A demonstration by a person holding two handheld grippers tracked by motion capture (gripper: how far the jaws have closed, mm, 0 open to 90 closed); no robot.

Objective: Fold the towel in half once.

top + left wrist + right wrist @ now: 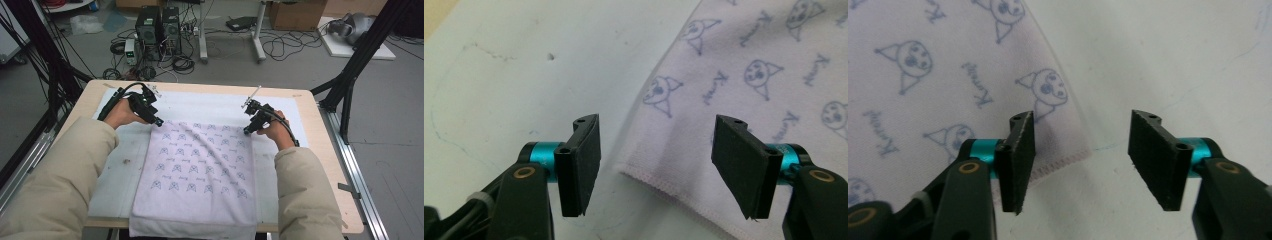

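Observation:
A pale lilac towel printed with small blue cat faces lies flat on the white mat, its near end hanging over the table's front edge. My left gripper hovers at the towel's far left corner. In the left gripper view the jaws stand apart, and that hemmed corner lies under the gap between the pads. My right gripper is at the far right corner. In the right gripper view its jaws straddle the corner, with nothing pinched.
A white mat covers most of the wooden table. Black frame posts rise at the right and left. Computers, cables and boxes sit on the floor beyond the table.

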